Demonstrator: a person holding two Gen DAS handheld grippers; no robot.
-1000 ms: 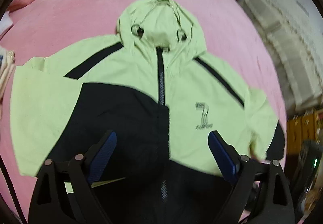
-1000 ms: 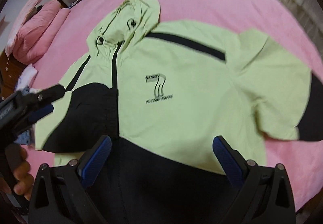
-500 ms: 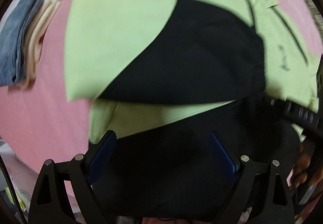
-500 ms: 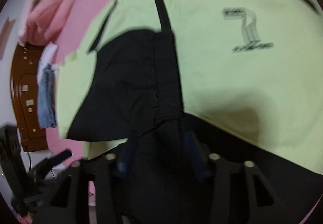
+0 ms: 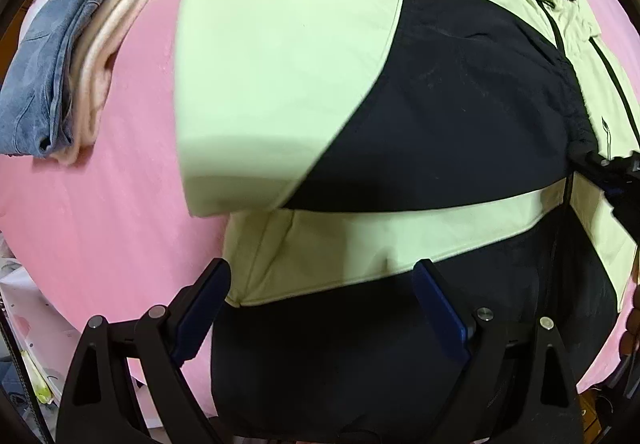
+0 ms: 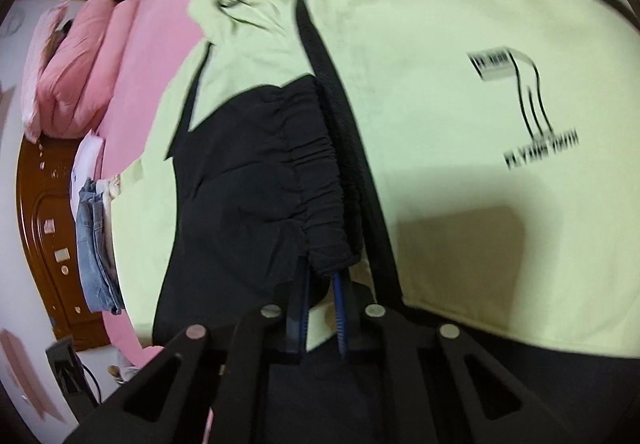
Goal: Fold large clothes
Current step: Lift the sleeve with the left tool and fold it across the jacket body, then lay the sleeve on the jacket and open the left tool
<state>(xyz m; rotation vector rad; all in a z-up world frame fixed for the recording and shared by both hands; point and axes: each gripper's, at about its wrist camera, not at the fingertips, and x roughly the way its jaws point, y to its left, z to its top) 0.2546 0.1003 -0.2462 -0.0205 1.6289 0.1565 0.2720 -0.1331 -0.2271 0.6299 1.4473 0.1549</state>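
Since the earlier frame both grippers have dropped from a high look over the spread jacket to close above its near, lower part, and the right one has gone from wide apart to nearly together.

The jacket (image 5: 280,56) lies front-up on the pink bed (image 5: 120,204), one sleeve already folded across the chest. The right gripper (image 6: 322,308) is closing its jaws on the gathered black cuff (image 6: 320,204) of that sleeve; the cloth bunches just at the pads. The left gripper (image 5: 320,308) stands wide open above the hem, straddling the lime band (image 5: 360,236) and holding nothing.

Risks, as we judge them: the right pinch sits at the very edge of the elastic cuff, so a lift may let it slip out. It may also catch the zipper (image 6: 344,148) layer beneath and drag the front panel. The left jaws, unclosed, leave the hem free to shift.

The left view alone shows the folded stack (image 5: 60,64) at the far left and the hem; the right view alone shows the cuff pinch and the chest logo (image 6: 524,104).
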